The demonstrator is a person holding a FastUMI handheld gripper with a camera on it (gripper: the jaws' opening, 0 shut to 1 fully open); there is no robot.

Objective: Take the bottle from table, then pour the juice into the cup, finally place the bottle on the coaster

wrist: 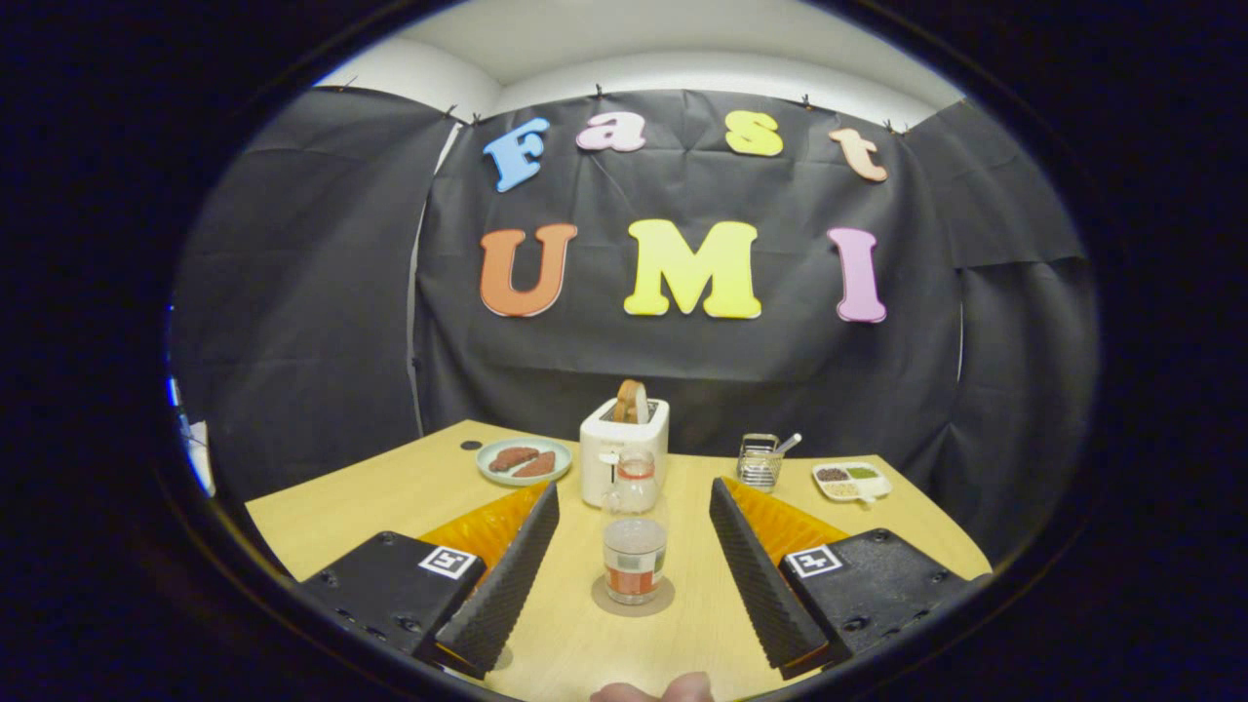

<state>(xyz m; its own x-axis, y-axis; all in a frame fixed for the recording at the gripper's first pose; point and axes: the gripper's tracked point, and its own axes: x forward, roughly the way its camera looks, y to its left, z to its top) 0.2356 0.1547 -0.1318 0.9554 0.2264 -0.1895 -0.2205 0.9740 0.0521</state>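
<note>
A clear bottle [634, 570] with a banded label and red juice in its lower part stands upright on a round brown coaster [603, 603] on the wooden table [390, 492]. It is between my two fingers, and neither finger touches it. My gripper [635, 485] is open wide. Just beyond the bottle, level with the fingertips, stands a clear glass cup [634, 480] holding some reddish juice, right in front of the toaster.
A white toaster [609, 429] with a slice of bread stands behind the cup. Left of it lies a green plate [524, 460] with two brown pieces. To the right are a small wire basket [760, 460] and a divided dish [850, 480]. A fingertip [653, 690] shows below the fingers.
</note>
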